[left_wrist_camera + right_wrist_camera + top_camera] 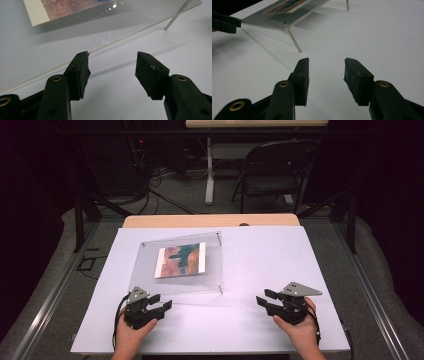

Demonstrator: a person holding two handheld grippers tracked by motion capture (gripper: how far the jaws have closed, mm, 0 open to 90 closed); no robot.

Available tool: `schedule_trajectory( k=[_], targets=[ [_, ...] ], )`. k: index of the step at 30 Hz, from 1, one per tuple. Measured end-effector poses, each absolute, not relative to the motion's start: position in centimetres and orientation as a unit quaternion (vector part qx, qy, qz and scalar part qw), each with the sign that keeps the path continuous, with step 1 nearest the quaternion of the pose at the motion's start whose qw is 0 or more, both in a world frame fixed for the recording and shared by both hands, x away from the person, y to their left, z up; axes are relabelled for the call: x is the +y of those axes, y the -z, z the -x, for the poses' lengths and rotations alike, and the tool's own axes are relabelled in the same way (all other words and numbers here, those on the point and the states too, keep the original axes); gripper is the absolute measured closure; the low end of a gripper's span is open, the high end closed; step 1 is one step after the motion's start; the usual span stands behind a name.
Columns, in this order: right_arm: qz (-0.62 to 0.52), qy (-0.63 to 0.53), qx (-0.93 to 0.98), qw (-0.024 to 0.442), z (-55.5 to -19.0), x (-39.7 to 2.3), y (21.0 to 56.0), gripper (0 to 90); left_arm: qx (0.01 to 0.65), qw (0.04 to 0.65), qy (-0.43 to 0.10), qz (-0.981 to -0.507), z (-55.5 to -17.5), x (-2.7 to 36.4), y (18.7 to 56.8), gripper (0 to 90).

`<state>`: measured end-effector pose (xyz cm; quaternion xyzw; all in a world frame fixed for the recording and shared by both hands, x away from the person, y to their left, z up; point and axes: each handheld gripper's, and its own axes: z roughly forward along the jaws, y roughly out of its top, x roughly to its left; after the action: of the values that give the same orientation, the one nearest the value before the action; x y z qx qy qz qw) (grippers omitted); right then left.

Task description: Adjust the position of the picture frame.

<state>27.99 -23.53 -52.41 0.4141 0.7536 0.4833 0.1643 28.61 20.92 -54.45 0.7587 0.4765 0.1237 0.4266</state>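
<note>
Clear plastic makes the flat, see-through picture frame (175,262), which stands tilted on thin metal pegs on the smooth white bench (260,265). A colourful rectangular picture (180,259) lies inside it. The left tongs (159,302) are spread wide with nothing between them; in the left gripper view one black tip sits right at the frame's near edge (120,40). The right tongs (265,299) are spread too, holding nothing, well apart from the frame. The right gripper view shows one shiny peg (294,41) up close.
</note>
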Motion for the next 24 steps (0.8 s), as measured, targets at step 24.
schedule_trajectory(
  k=[24],
  targets=[
    [-0.347, -0.465, 0.806, 0.118, -32.3, -16.8, 53.2, 60.1, 0.482, 0.431, -0.141, -0.750, -29.0, 21.6, 53.2, 53.2]
  ],
)
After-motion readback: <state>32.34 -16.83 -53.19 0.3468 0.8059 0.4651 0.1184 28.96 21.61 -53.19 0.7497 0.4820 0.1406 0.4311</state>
